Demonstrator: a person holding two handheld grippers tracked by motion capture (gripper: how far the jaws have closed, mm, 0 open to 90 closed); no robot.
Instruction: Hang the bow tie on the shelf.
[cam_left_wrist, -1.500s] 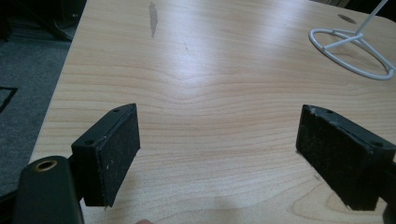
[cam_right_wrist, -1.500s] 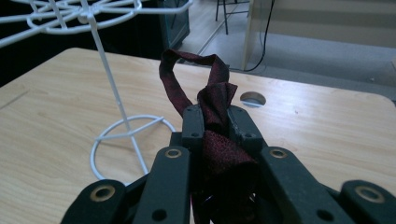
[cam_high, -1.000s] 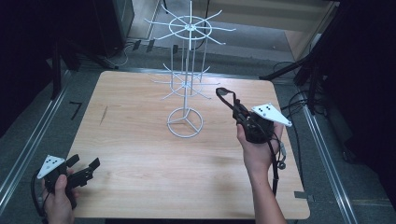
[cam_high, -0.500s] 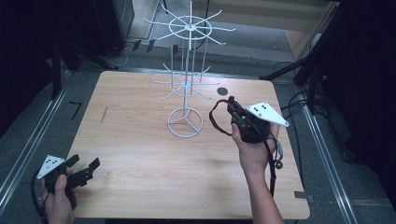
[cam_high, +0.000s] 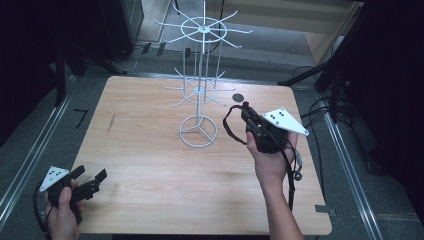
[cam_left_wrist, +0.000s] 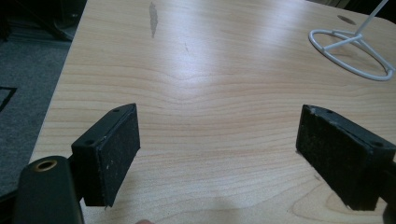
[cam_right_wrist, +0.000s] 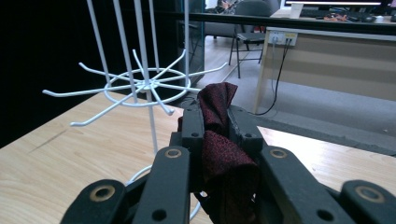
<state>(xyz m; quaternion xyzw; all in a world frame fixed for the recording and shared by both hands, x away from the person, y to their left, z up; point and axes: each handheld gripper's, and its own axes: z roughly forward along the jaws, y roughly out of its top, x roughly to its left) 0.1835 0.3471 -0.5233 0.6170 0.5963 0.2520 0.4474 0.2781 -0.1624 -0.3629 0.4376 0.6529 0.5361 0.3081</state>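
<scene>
At the near left corner of the wooden table (cam_high: 150, 150) my left hand (cam_high: 62, 212) holds my left gripper (cam_high: 91, 179) low over the edge, its jaws spread wide with nothing between them; in the left gripper view the two black pads (cam_left_wrist: 119, 149) stand well apart above bare wood, and a pale scuff mark (cam_left_wrist: 152, 18) lies on the boards farther off. Toward the middle of the table stands the white wire rack (cam_high: 199, 131), upright on its ring base, with two tiers of spoked hooks on thin vertical rods; its base ring also shows at the far right of the left gripper view. A small dark round spot (cam_high: 238, 97) sits on the tabletop just beyond and to the right of the rack. To the right of the rack my right hand (cam_high: 270, 160) holds my right gripper (cam_high: 245, 111) raised above the table, pointing toward the rack's lower tier. Its jaws are pressed together on a dark red fabric band (cam_right_wrist: 219, 140), which is pinched between them and pokes up past the tips, while in the high view a loop of it hangs out on the left side of the gripper, near the rack but apart from it.
</scene>
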